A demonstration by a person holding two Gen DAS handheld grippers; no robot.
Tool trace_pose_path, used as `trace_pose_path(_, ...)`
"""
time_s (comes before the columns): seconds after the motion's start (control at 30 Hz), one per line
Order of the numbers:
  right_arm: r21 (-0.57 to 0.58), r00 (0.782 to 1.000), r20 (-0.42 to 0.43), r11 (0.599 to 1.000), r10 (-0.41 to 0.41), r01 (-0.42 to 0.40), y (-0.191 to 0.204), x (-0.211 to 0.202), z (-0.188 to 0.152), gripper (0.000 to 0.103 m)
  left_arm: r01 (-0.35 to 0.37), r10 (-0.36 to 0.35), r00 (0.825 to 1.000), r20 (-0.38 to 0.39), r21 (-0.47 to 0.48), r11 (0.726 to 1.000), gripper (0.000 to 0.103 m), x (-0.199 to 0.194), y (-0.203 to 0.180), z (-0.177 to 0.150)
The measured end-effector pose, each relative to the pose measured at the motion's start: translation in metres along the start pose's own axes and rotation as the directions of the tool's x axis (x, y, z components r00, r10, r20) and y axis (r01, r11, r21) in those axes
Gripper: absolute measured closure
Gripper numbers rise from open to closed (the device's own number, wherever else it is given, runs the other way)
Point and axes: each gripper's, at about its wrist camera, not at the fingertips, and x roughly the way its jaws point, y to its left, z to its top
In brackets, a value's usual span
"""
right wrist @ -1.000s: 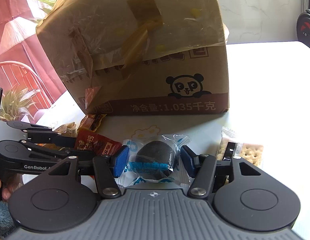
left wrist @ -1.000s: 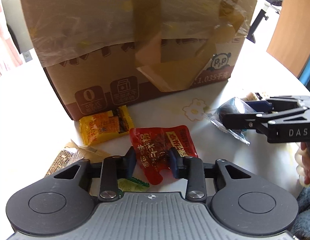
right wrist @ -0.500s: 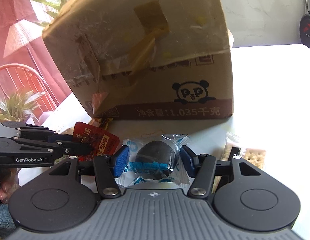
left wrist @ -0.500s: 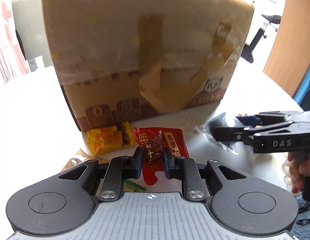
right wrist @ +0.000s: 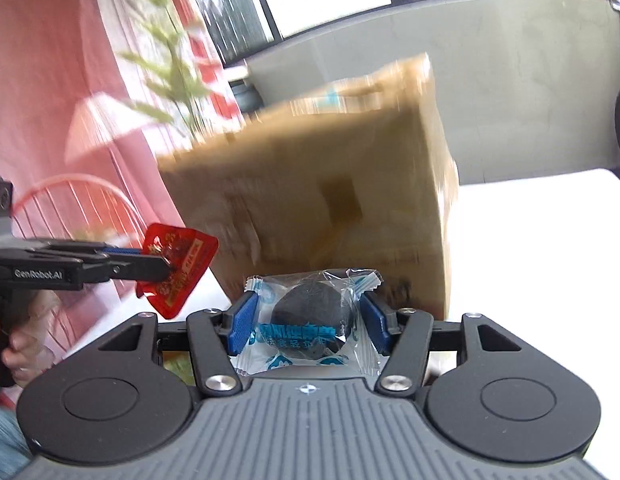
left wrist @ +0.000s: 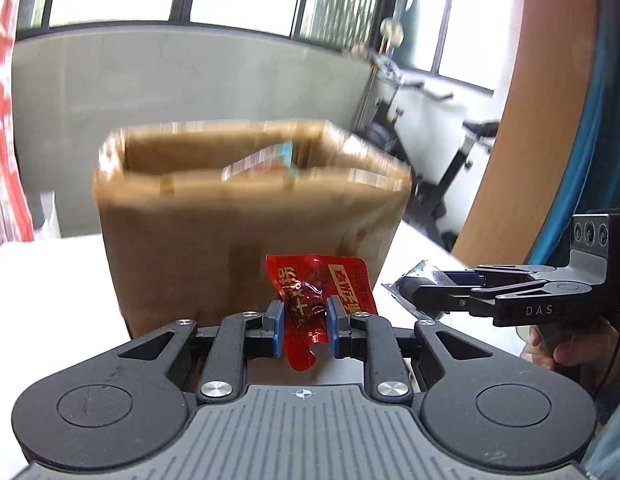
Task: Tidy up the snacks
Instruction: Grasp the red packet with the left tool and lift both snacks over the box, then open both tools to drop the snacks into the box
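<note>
now that both packets are off the table, you're carrying them up toward the box's open top.
your left gripper jaws have just pinched shut on the red packet; your right gripper clamps the dark-sweet packet (half wide). only the left view looks into the cardboard box; only the right shows its outer corner.

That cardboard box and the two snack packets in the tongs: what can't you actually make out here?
- Cardboard box: motion blur in both views smears its print and whatever lies inside.
- Red packet, left wrist view: its lower part hides behind the left tongs.
- Clear packet with a dark round snack, right wrist view: the right tongs cover its side edges.
- Table: glare whitens it, and the tongs' bodies block the near part.
</note>
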Motion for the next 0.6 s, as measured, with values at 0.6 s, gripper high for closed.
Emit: trace_pose_path(0.6, -0.071, 0.982, 0.049, 0.98, -0.182, 0.185, -0.025, 0.132, 0.156, 0.041, -0.274, 0.274, 0.962, 0.014, 0.004, 0.962, 0.072, 0.084, 0.058, 0.112)
